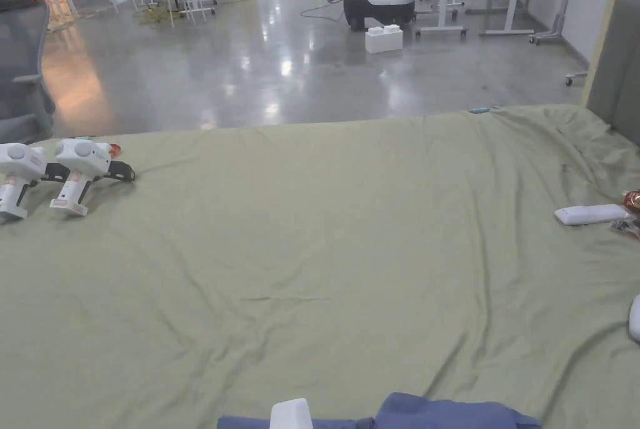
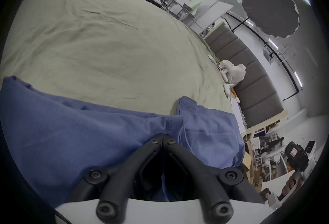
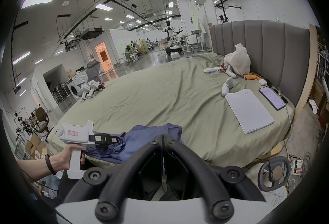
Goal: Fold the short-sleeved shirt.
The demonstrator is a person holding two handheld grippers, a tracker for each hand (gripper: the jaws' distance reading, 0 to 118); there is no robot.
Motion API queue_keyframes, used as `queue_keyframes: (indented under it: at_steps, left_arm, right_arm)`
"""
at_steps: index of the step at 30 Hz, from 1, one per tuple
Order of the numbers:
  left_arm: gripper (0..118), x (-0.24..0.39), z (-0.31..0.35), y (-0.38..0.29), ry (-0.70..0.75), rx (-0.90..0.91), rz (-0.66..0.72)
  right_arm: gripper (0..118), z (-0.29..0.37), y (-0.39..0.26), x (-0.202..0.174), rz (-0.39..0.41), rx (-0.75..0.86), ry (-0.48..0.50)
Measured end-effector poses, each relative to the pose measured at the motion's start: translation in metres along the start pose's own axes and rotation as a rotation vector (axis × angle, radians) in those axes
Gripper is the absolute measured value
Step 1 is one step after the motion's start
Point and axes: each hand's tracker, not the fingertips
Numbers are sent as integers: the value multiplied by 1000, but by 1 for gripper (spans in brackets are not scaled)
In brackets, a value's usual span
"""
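Note:
The blue short-sleeved shirt (image 1: pixel 437 414) lies bunched at the near edge of the bed, on the green sheet (image 1: pixel 312 230). In the left gripper view the shirt (image 2: pixel 89 130) spreads under my left gripper (image 2: pixel 163 136), whose jaws are shut with a strip of blue cloth between them. The right gripper view shows a hand holding that left gripper (image 3: pixel 114 139) with its black jaws on the shirt (image 3: pixel 142 139). My right gripper (image 3: pixel 162 136) is shut, its tips just in front of the shirt's near edge, with nothing seen between them.
Two spare white grippers (image 1: pixel 69 174) lie at the sheet's far left edge. A white remote (image 1: pixel 590 214), a paper pad (image 3: pixel 249 110), a phone (image 3: pixel 271 98) and a white bag (image 3: pixel 236 60) sit along the right, by the grey headboard (image 1: pixel 615 74).

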Motion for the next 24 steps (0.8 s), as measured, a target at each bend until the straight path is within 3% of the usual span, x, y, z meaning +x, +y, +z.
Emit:
queue_keyframes:
  at_steps: [3,4,5,6,7,8,9,14,17,19,22,23,24]
  left_arm:
    - [3,0,16,9,7,-7,-41]
    - [11,-2,26,11,23,13,-54]
    - [26,-6,39,13,39,47,-50]
    - [57,-16,56,15,16,86,-29]
    - [77,-27,72,16,-23,99,-3]
    - [88,-39,89,17,-37,133,32]
    - [91,-52,107,18,-20,162,65]
    - [91,-123,155,12,75,254,321]
    - [84,-150,141,5,15,203,422]
    - [72,-155,121,-1,-79,177,530]
    - [47,-152,94,-10,-179,163,580]
    - [25,-150,89,-12,-144,174,581]
    - [15,-148,89,-14,-105,203,588]
  right_arm:
    - [0,-5,-3,2,-18,-21,1]
    - [0,-6,-3,2,-23,-24,1]
    - [0,-7,-3,1,-27,-22,1]
    - [0,-8,-3,0,-33,-19,4]
    - [0,-9,-3,0,-40,-17,11]
    - [0,-11,-3,-1,-46,-16,21]
    - [0,-14,-3,-1,-51,-16,28]
    - [0,-21,-3,-6,-44,-29,59]
    - [0,-21,-4,-8,-42,-27,70]
    - [0,-18,-5,-8,-44,-24,71]
    - [0,-12,-8,-6,-54,-23,61]
    - [0,-10,-8,-4,-57,-23,56]
    - [0,-7,-9,-2,-59,-22,49]
